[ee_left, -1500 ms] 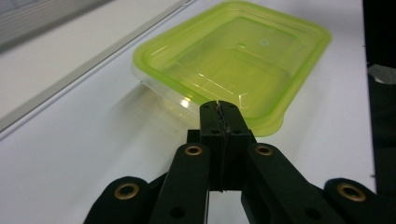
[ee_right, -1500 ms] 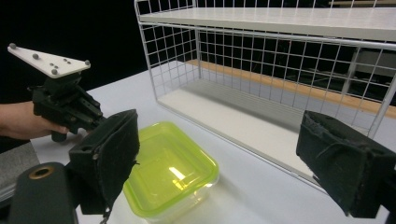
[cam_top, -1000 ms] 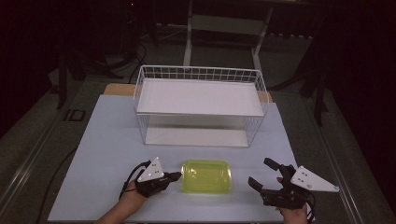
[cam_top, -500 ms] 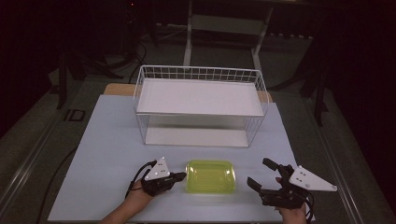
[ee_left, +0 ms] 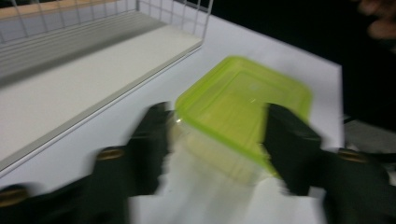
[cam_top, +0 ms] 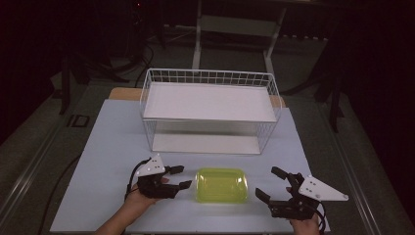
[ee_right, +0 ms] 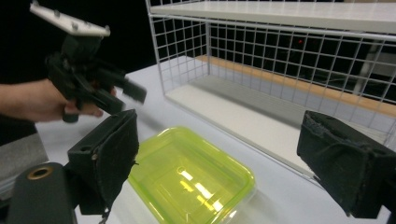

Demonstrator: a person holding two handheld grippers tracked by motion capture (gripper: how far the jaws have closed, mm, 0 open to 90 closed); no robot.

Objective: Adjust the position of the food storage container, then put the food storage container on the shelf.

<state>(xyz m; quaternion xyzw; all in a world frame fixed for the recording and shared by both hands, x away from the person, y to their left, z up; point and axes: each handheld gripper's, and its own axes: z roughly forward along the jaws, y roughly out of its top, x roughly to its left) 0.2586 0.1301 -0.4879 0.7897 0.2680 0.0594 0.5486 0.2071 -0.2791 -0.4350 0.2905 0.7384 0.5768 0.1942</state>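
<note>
Left tool (cam_top: 178,177) released, nearer, jaws straddling the green container's (cam_top: 221,184) left end | right tool (cam_top: 268,186) released, apart | container at desk (cam_top: 112,147) near edge

The container (cam_top: 221,184) is translucent lime green. The wire basket (cam_top: 210,78) is white (an open grid pattern), the tabletop (cam_top: 112,142) pale bluish white, both grippers' jaws black.
</note>
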